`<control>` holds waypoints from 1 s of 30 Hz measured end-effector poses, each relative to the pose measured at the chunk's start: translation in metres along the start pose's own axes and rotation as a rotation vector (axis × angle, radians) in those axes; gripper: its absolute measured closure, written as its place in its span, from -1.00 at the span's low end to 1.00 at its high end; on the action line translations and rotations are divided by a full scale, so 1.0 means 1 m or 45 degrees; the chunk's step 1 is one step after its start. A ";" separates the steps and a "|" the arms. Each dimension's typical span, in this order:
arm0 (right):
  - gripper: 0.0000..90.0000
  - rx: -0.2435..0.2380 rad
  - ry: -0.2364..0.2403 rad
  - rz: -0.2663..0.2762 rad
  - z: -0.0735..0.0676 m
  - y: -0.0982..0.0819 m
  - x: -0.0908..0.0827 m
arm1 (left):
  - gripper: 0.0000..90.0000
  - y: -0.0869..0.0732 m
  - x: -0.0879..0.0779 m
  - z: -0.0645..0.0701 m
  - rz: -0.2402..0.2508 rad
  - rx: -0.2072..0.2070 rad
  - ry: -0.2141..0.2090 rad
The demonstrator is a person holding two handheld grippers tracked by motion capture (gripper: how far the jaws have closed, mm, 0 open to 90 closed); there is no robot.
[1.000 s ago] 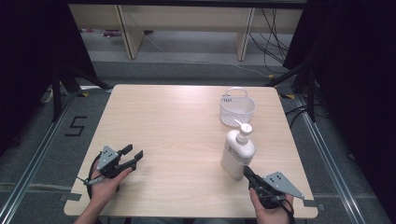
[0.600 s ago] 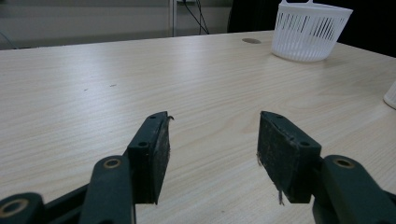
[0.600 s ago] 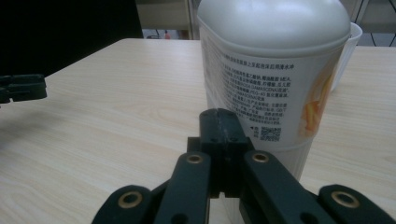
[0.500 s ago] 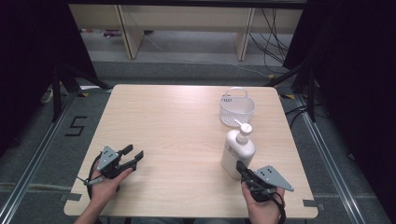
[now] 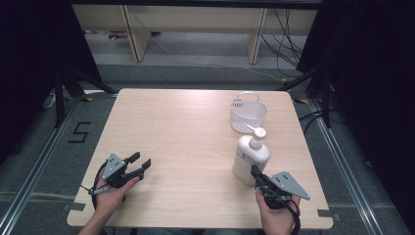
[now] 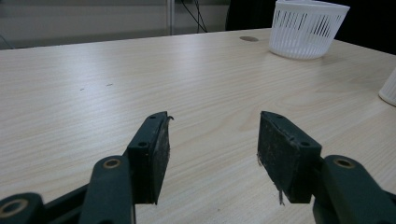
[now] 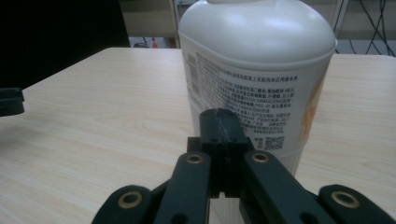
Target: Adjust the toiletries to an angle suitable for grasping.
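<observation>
A person's two hands work handheld grippers at a light wood table [image 5: 186, 127], seen from the high view. The right gripper [image 5: 255, 172], w/ grey three-cornered plate on top, sits at the table's near right, its jaws pressed together w/ nothing between them, tips aimed at the base of a white pump bottle [image 5: 249, 155]. In the right gripper view the closed right gripper [image 7: 219, 122] stands just in front of the bottle [image 7: 261, 70], right at its printed label; whether the tips actually touch the plastic can't be told.

The bottle stands upright on the table's right half, pump head at top, just nearer the person than a white slotted basket [image 5: 248, 113]. Basket & bottle are close, the pump head overlapping the basket's rim from above; contact between them can't be judged.

The left gripper [image 5: 139, 164] rests at the near left corner area, held in the person's left hand [image 5: 110, 196], well apart from bottle & basket. Its jaws stand apart, empty. In the left gripper view the open left gripper [image 6: 212, 144] hovers low over bare wood, pads [image 6: 285, 158] worn & frayed at the edges, w/ the basket [image 6: 306, 29] far off at upper right & a sliver of the bottle [image 6: 388, 88] at the right edge.
</observation>
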State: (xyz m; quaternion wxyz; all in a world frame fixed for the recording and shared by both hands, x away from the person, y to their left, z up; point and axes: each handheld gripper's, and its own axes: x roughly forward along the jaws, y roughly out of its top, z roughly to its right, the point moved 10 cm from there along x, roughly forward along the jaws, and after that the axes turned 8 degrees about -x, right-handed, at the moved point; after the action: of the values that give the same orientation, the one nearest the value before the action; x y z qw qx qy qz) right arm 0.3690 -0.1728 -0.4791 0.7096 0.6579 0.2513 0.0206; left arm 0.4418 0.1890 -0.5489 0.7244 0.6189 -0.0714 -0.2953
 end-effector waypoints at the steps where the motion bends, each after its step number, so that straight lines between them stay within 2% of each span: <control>1: 1.00 -0.037 0.004 0.012 0.003 0.002 0.001 | -0.04 0.000 0.000 0.000 0.000 -0.001 0.000; 2: 1.00 -0.009 0.007 0.005 0.002 0.002 0.001 | -0.04 0.001 0.001 0.001 0.013 -0.005 -0.008; 3: 1.00 -0.032 -0.001 0.024 0.005 0.003 0.002 | -0.04 0.000 0.000 0.000 0.003 -0.003 -0.003; 5: 1.00 -0.036 -0.024 0.024 0.008 0.004 0.003 | -0.04 0.000 0.001 0.001 0.009 -0.005 -0.009; 6: 1.00 -0.022 -0.035 0.012 0.009 0.004 0.002 | -0.04 0.000 0.001 0.001 0.006 -0.004 -0.006; 9: 1.00 -0.041 -0.061 0.019 0.014 0.005 0.003 | -0.04 0.000 0.001 0.001 0.010 -0.005 -0.012; 11: 1.00 -0.023 -0.068 0.015 0.016 0.005 0.003 | -0.04 0.000 0.001 0.001 0.009 -0.005 -0.012; 13: 1.00 -0.027 -0.105 -0.004 0.021 0.004 0.001 | -0.04 0.000 0.001 0.001 0.008 -0.007 -0.012; 14: 1.00 -0.013 -0.093 0.017 0.020 0.006 0.003 | -0.04 0.000 0.001 0.001 0.008 -0.007 -0.012; 15: 1.00 -0.012 -0.112 0.007 0.022 0.005 0.002 | -0.04 0.000 0.001 0.001 0.007 -0.005 -0.012; 16: 1.00 -0.030 -0.119 0.014 0.025 0.006 0.002 | -0.04 0.000 0.001 0.002 0.007 -0.005 -0.012; 19: 1.00 -0.021 -0.139 0.010 0.027 0.007 0.003 | -0.04 0.000 0.002 0.002 0.008 -0.004 -0.015; 20: 1.00 -0.038 -0.147 0.012 0.030 0.007 0.003 | -0.04 0.000 0.002 0.002 0.008 -0.003 -0.016; 21: 1.00 -0.012 -0.145 0.007 0.029 0.007 0.004 | -0.04 0.000 0.001 0.002 0.007 -0.002 -0.015; 24: 1.00 -0.027 -0.151 0.010 0.032 0.008 0.006 | -0.04 -0.001 0.001 0.002 -0.007 0.002 -0.003; 26: 1.00 -0.011 -0.142 0.006 0.031 0.008 0.007 | -0.04 -0.001 0.001 0.002 -0.009 0.003 -0.002; 28: 1.00 -0.065 -0.182 -0.013 0.039 0.009 0.008 | -0.05 -0.001 0.001 0.002 -0.009 0.002 -0.003; 29: 1.00 -0.027 -0.175 0.004 0.037 0.009 0.010 | -0.05 -0.001 0.001 0.002 -0.009 0.001 -0.003; 30: 1.00 -0.028 -0.161 0.006 0.037 0.010 0.011 | -0.04 -0.001 0.001 0.002 -0.007 -0.001 -0.004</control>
State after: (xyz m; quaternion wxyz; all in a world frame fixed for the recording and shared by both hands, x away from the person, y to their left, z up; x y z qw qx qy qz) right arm 0.3956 -0.2023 -0.4733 0.7311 0.6508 0.2043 -0.0166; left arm 0.4417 0.1870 -0.5494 0.7236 0.6184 -0.0705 -0.2983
